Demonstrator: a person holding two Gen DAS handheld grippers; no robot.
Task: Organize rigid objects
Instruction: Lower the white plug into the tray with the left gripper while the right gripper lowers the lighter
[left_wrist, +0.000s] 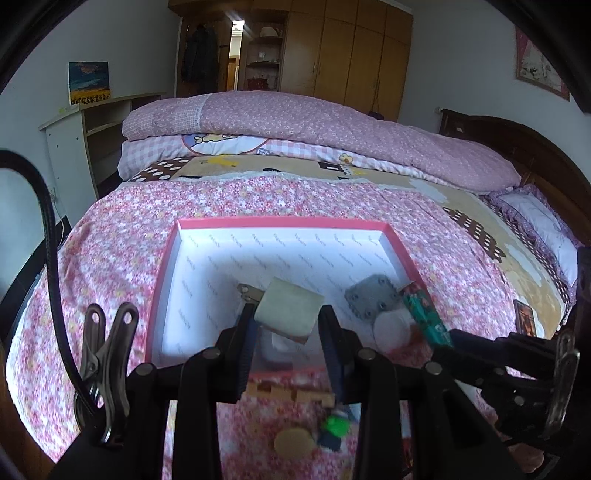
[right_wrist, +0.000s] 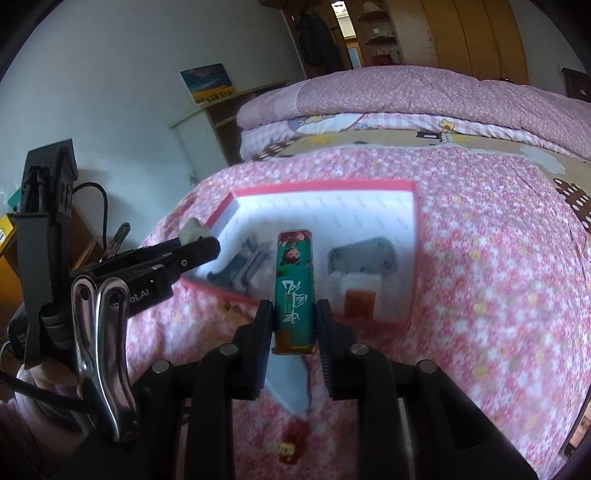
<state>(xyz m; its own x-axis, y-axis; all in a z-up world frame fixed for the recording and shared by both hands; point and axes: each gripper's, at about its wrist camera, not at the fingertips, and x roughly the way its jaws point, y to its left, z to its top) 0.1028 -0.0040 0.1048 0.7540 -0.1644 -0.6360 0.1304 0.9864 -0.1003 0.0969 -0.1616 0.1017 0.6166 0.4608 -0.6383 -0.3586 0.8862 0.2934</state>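
Observation:
A pink-rimmed white box (left_wrist: 173, 266) lies on the flowered bedspread; it also shows in the right wrist view (right_wrist: 413, 221). My left gripper (left_wrist: 288, 325) is shut on a pale beige block (left_wrist: 290, 310), held over the box's near part. My right gripper (right_wrist: 294, 314) is shut on a long green printed box (right_wrist: 295, 288), held above the pink box's near edge; it shows at the right in the left wrist view (left_wrist: 424, 314). Inside the pink box lie a grey metal plate (left_wrist: 373, 299), a white-and-orange item (right_wrist: 360, 291) and a small metal piece (left_wrist: 249, 291).
On the bedspread in front of the pink box lie a wooden notched piece (left_wrist: 291, 393), a tan disc (left_wrist: 293, 443) and a green-and-blue toy (left_wrist: 334, 430). Folded pink quilts (left_wrist: 314, 125) lie at the bed's far side. A pillow (left_wrist: 539, 225) lies right.

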